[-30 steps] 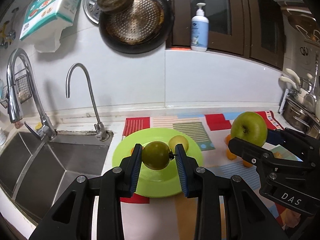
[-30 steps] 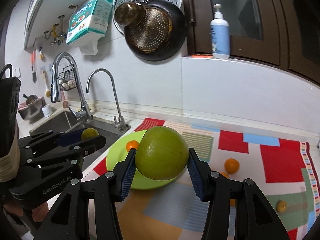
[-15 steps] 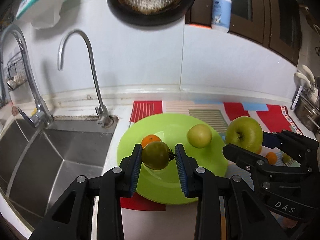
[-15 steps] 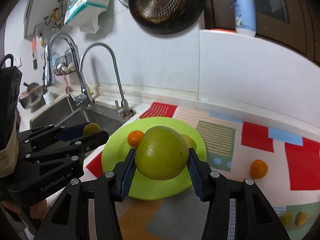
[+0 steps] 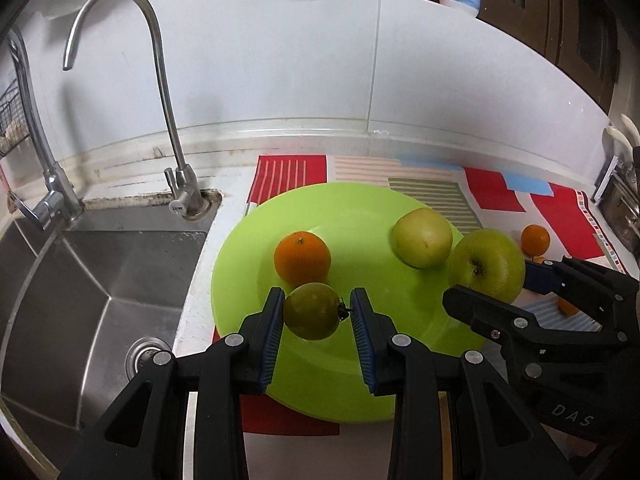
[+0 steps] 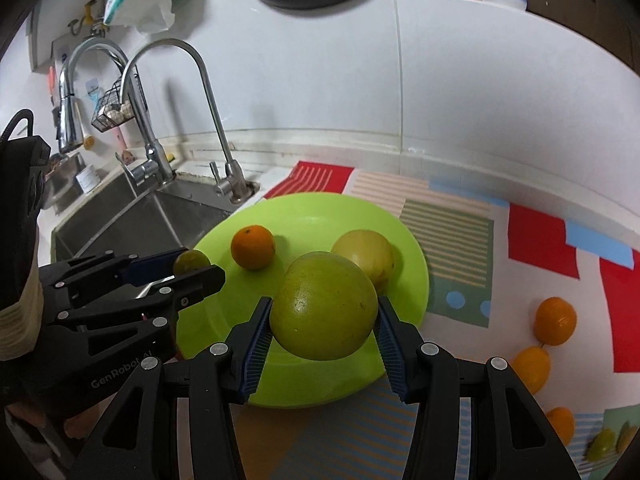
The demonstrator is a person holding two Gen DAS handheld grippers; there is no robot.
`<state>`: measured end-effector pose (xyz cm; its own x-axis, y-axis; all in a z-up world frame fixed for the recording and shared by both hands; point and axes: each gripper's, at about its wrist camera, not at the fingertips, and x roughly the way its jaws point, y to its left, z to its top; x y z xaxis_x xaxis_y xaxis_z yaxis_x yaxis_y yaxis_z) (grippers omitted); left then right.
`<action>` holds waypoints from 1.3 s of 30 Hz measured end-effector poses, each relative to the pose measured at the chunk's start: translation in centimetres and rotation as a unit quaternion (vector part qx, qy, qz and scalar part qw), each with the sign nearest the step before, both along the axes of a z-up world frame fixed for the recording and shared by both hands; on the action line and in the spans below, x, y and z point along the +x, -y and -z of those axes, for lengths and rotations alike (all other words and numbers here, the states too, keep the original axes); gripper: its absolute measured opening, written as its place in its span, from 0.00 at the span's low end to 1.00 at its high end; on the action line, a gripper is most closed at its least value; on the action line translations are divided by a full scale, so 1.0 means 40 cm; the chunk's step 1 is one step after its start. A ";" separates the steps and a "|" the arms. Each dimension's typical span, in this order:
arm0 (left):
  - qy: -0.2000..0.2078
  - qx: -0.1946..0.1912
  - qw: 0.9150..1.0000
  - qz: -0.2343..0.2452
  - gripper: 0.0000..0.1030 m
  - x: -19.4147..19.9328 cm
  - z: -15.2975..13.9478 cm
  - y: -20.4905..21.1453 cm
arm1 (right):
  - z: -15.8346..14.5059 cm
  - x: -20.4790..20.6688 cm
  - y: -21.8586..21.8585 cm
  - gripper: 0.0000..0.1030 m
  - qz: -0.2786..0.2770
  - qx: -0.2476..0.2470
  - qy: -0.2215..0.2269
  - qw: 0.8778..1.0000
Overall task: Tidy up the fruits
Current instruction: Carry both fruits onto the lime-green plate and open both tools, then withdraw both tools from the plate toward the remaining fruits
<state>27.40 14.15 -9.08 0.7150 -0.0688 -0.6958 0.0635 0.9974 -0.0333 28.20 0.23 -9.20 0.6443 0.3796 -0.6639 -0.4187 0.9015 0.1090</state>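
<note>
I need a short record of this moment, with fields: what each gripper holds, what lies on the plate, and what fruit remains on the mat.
left gripper: shut on small green fruit
right gripper: shut on large green apple
green plate: one orange, one pale yellow-green fruit
patterned mat: several small orange fruits beside the plate

A white kitchen counter (image 5: 224,184) beside a steel sink (image 5: 92,280) carries a colourful patterned mat (image 6: 540,240), on which rest a lime-green plate (image 6: 304,216) and several loose small oranges (image 6: 556,320) lying well apart from the plate near the mat's right side.
</note>
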 end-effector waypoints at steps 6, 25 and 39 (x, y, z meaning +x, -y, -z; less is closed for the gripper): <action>0.010 0.000 1.000 -0.011 0.45 -0.001 -0.015 -0.008 | -0.004 0.006 0.009 0.63 0.016 0.006 0.007 1.000; 0.069 0.024 0.997 -0.018 0.76 -0.155 -0.118 0.048 | -0.095 -0.142 0.110 0.64 0.080 0.006 0.045 0.996; 0.100 0.016 0.995 -0.002 0.84 -0.281 -0.179 0.137 | -0.160 -0.293 0.206 0.64 0.122 0.013 0.083 0.989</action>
<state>16.17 8.68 -1.94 0.8398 -0.0456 -0.5410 0.0615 0.9980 0.0113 16.50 -8.02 -2.79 0.8183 0.2149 -0.5330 -0.2038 0.9757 0.0806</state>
